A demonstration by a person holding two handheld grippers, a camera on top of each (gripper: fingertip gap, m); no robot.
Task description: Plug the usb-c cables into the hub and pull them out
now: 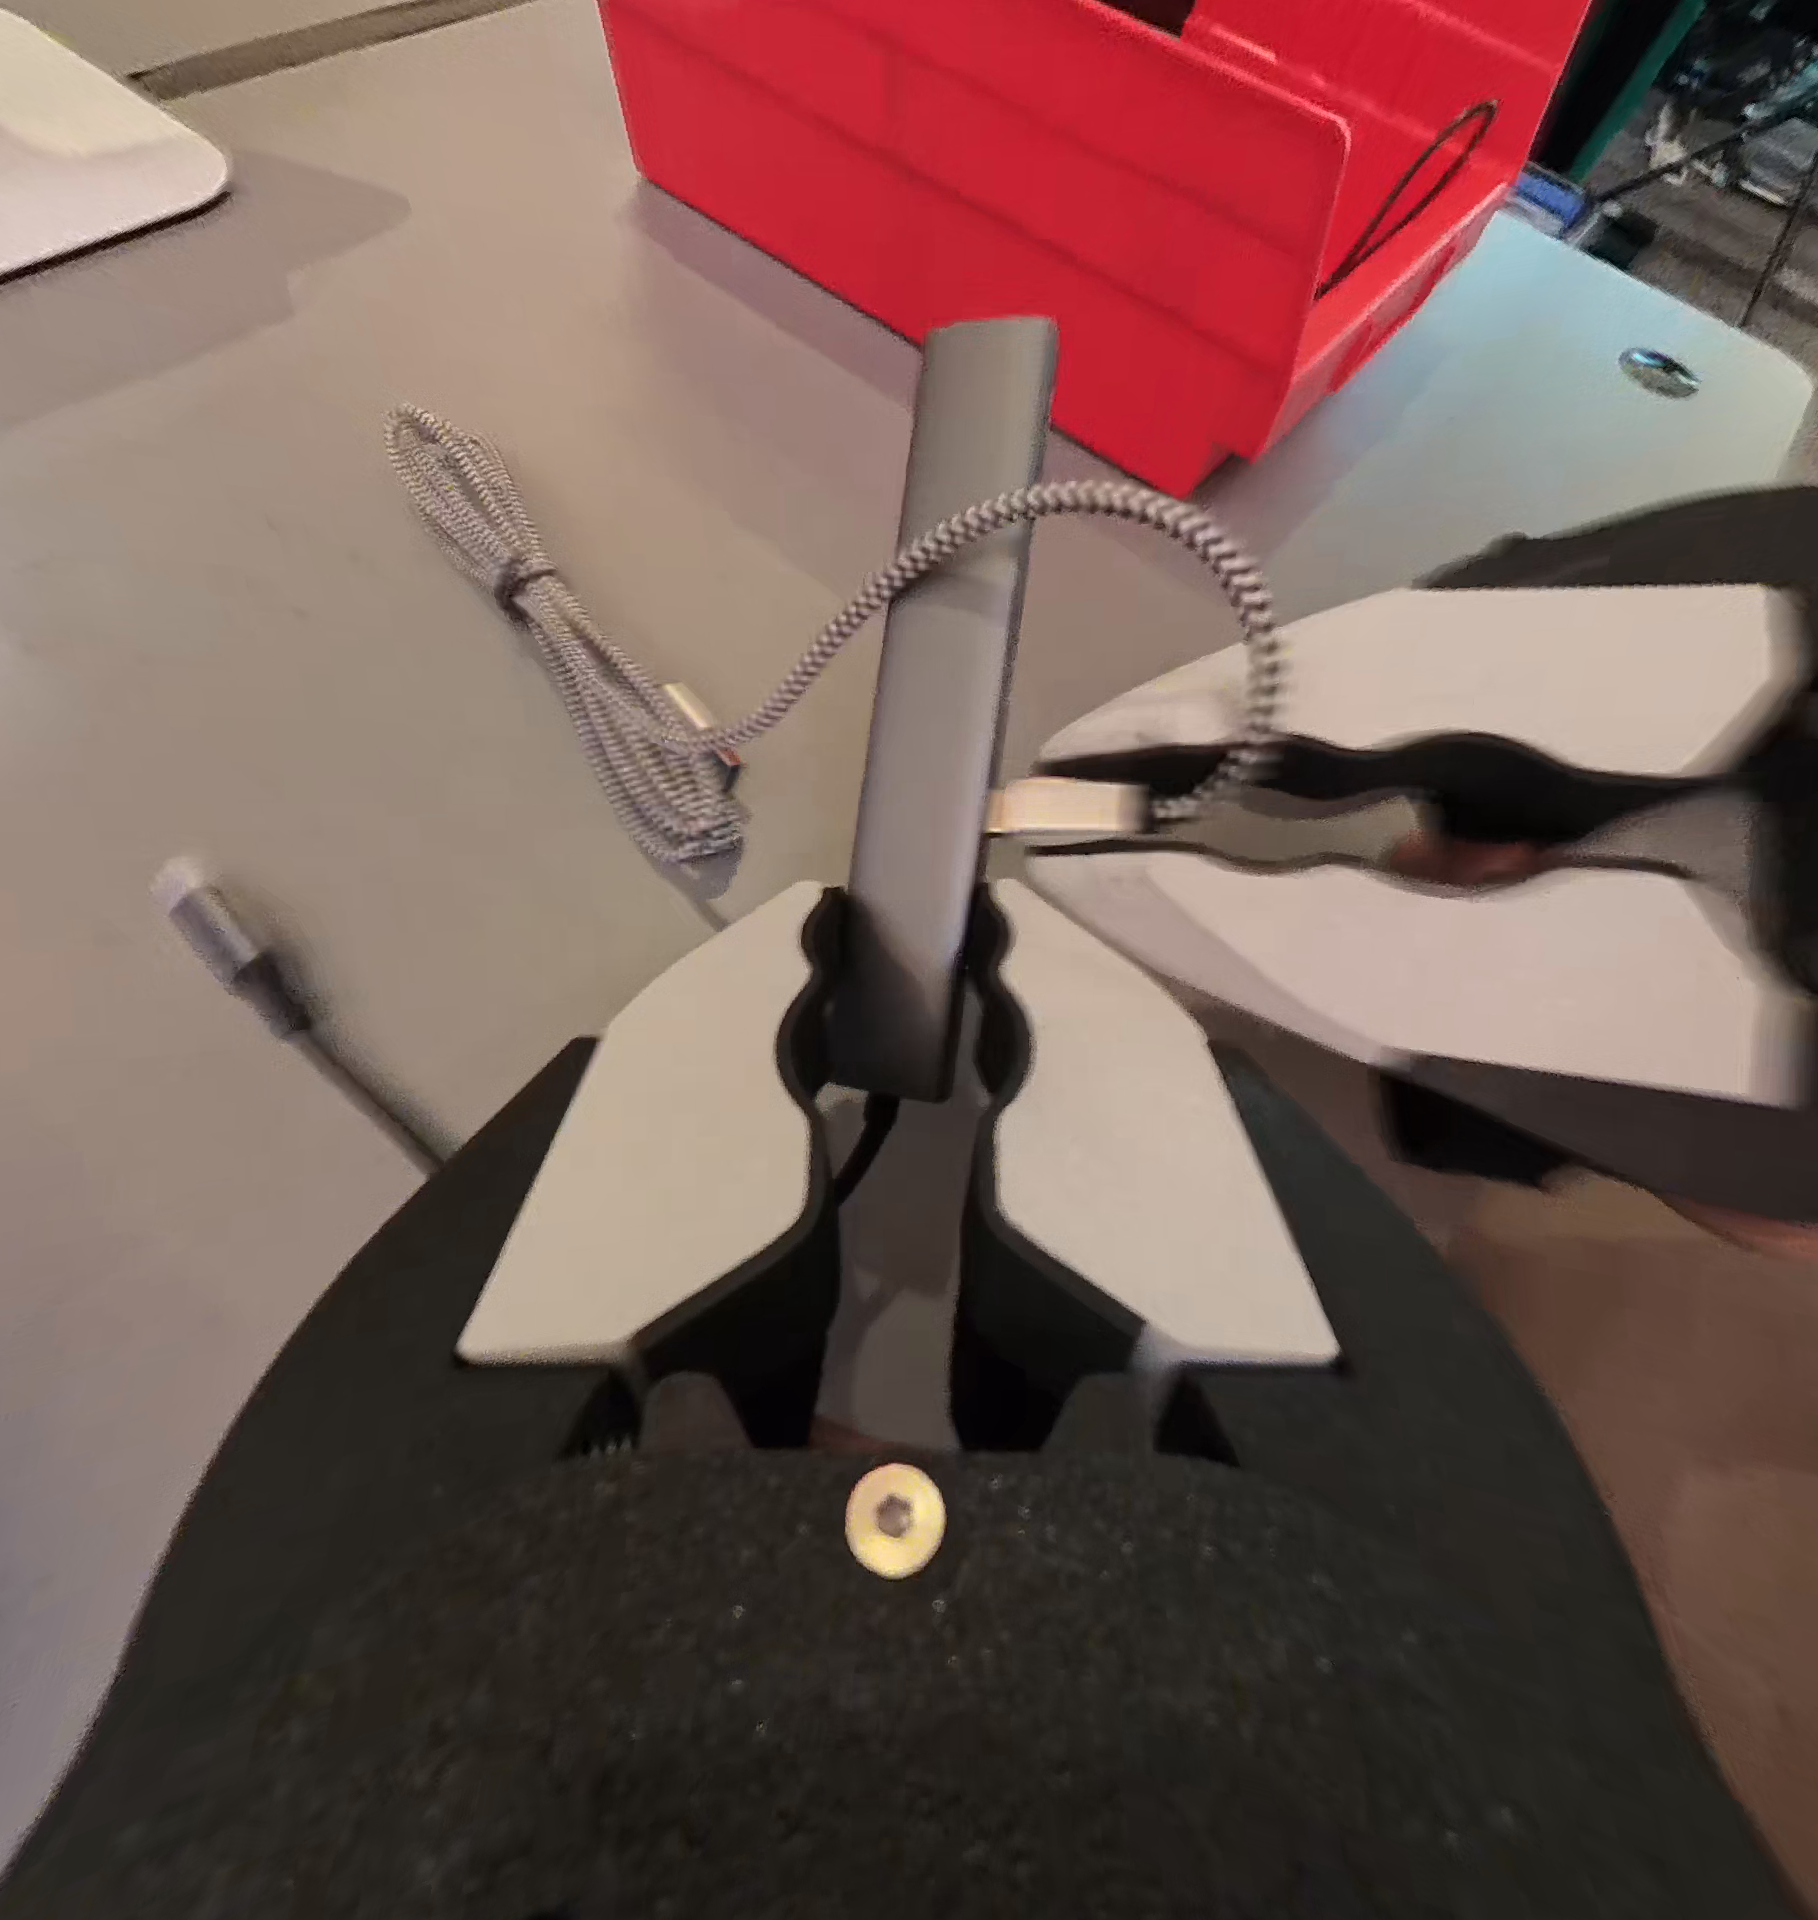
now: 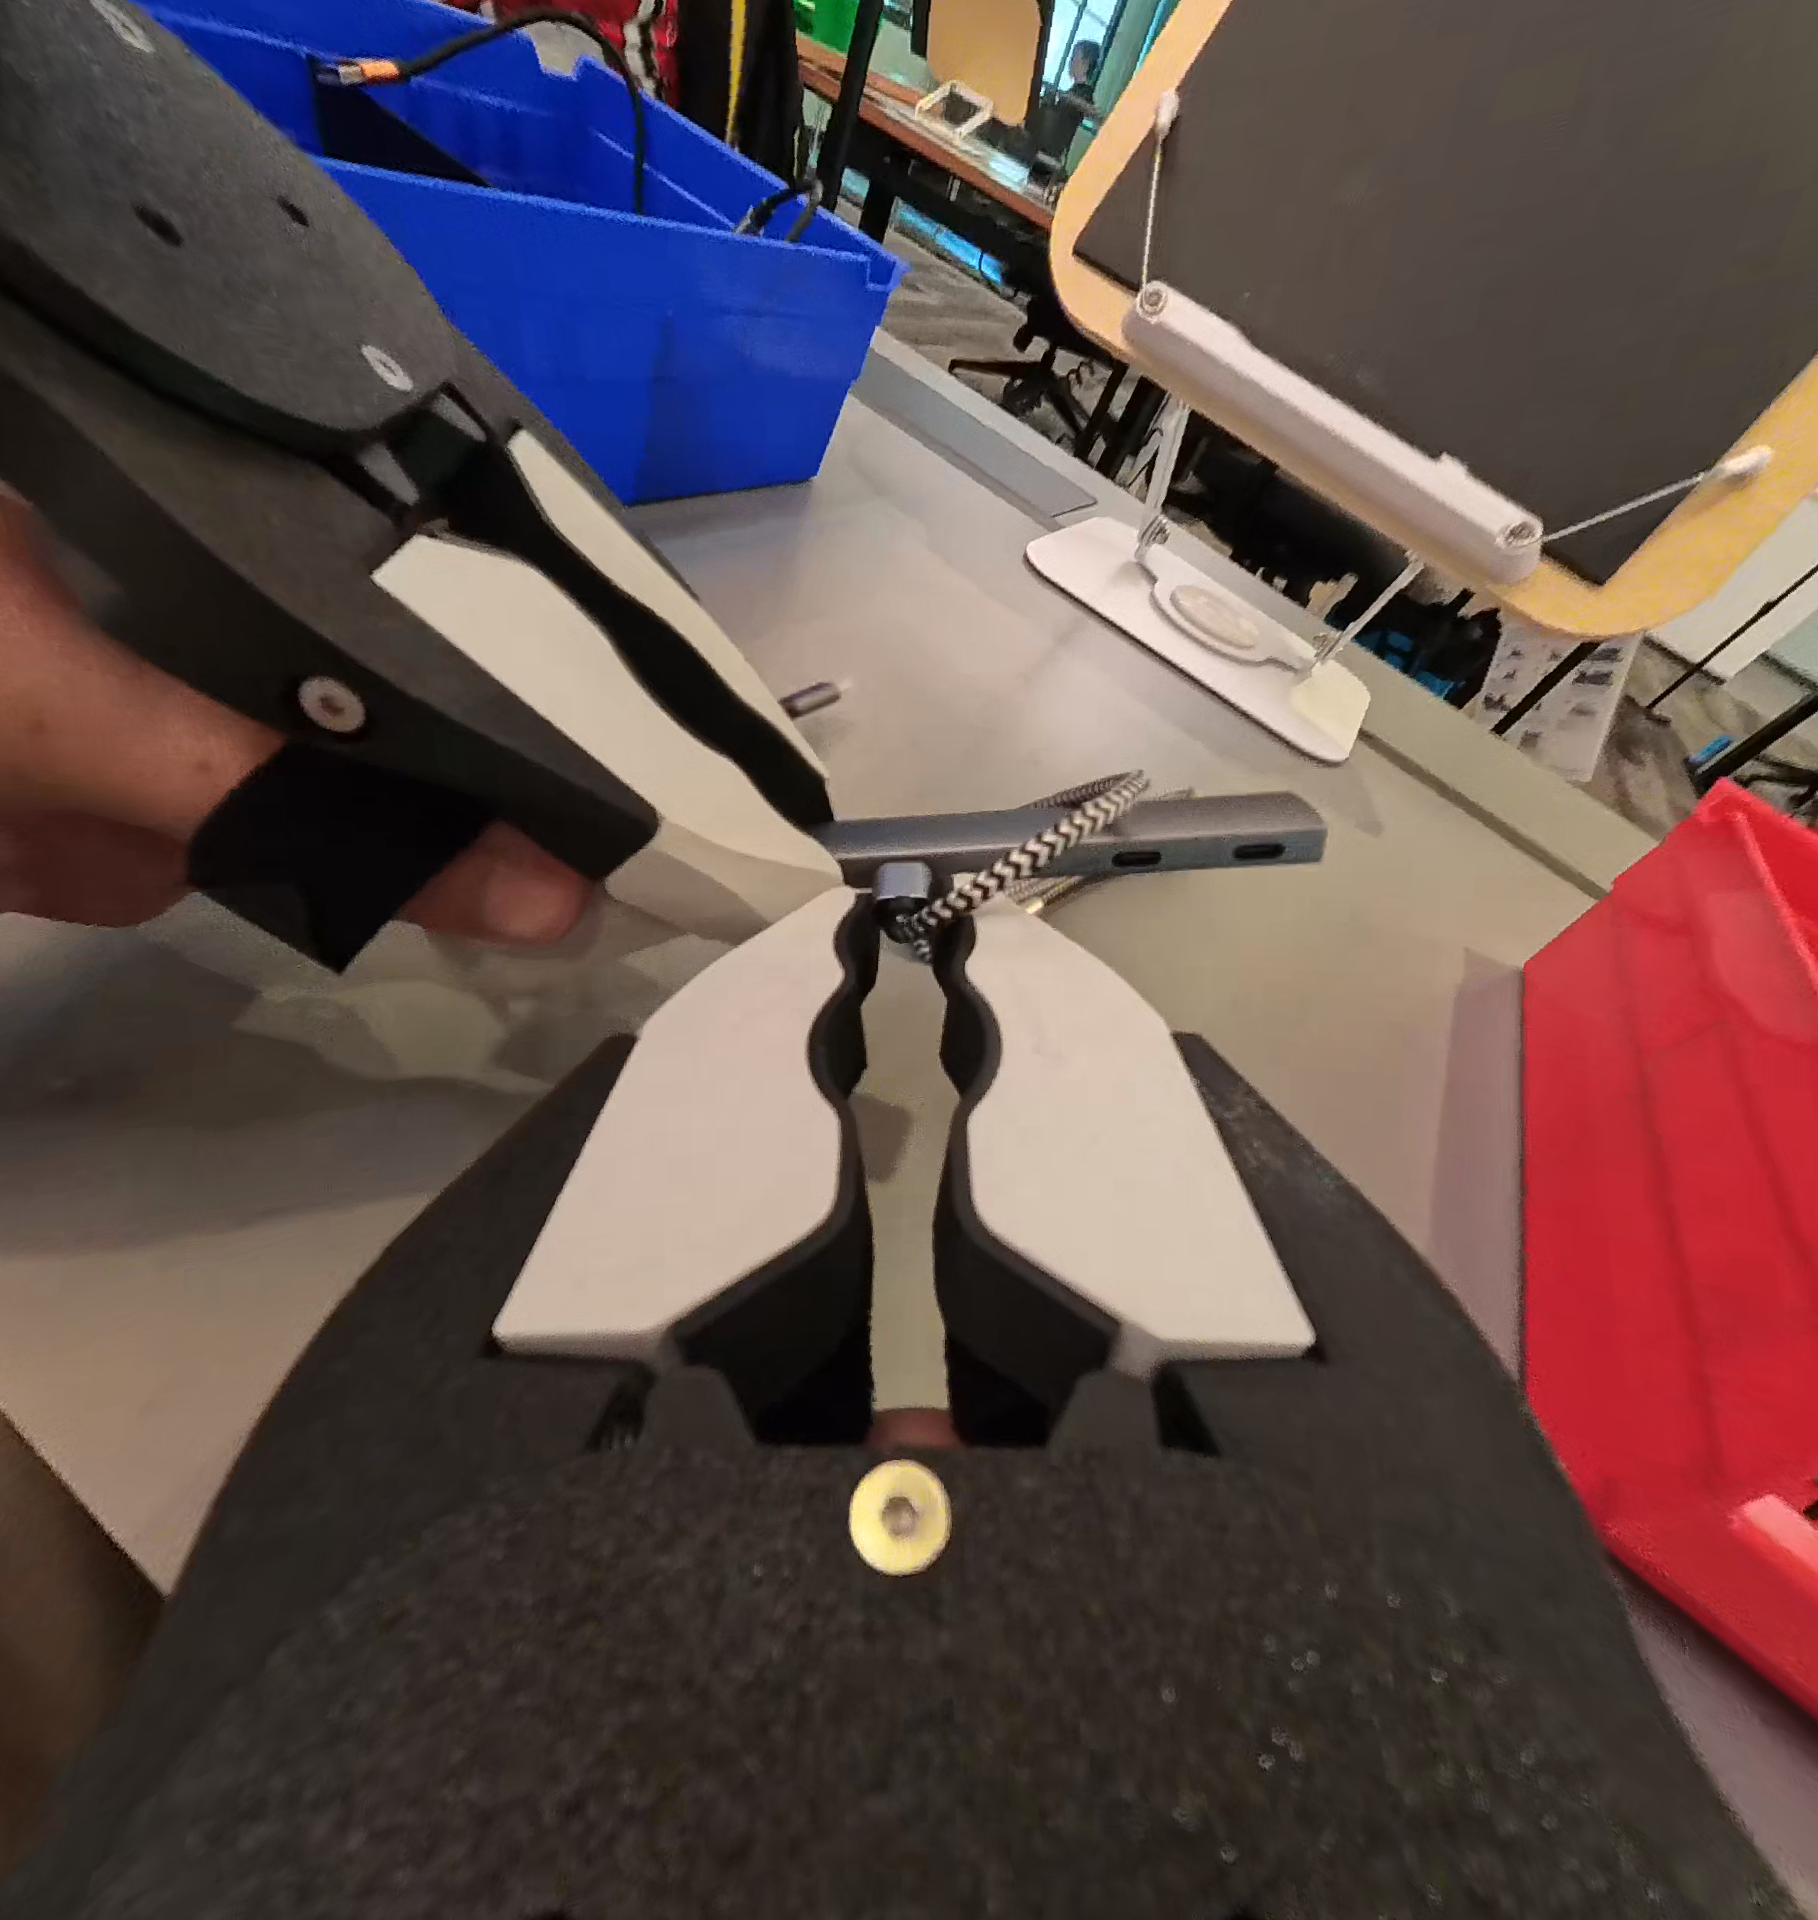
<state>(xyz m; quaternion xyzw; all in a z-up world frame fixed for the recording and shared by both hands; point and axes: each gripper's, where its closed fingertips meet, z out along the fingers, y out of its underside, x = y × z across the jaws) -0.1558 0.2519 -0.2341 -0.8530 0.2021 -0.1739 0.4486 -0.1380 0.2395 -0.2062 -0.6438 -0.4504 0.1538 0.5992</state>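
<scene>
- The left gripper point(image 1: 900, 914) is pinched on the near end of the grey hub point(image 1: 946, 665), which juts forward from between its fingers, held clear of the bench point(image 1: 261, 623).
- In the right wrist view the same left gripper point(image 2: 832, 862) comes in from the upper left with a person's hand point(image 2: 74, 727) around its handle, and the hub point(image 2: 1081, 842) reaches out to the right, showing two empty slots along its side.
- The right gripper point(image 2: 905, 925) is closed on the metal plug point(image 2: 900, 883) of a braided usb-c cable point(image 2: 1030, 842); the plug sits against the hub's side, though how far it is seated I cannot tell.
- From the left wrist view the right gripper point(image 1: 1030, 810) enters from the right, its fingers clamped on the silver plug point(image 1: 1066, 810) that meets the hub's right edge.
- That braided cable point(image 1: 988, 540) arches up from the plug, crosses in front of the hub and runs down to a coiled bundle point(image 1: 562, 644) lying on the bench to the left.
- A second connector point(image 1: 219, 935) with a dark lead lies on the bench farther left, blurred.
- A red bin point(image 1: 988, 208) stands behind the hub; a blue bin point(image 2: 624, 312) and a white stand base point(image 2: 1196, 634) are farther back on the bench.
</scene>
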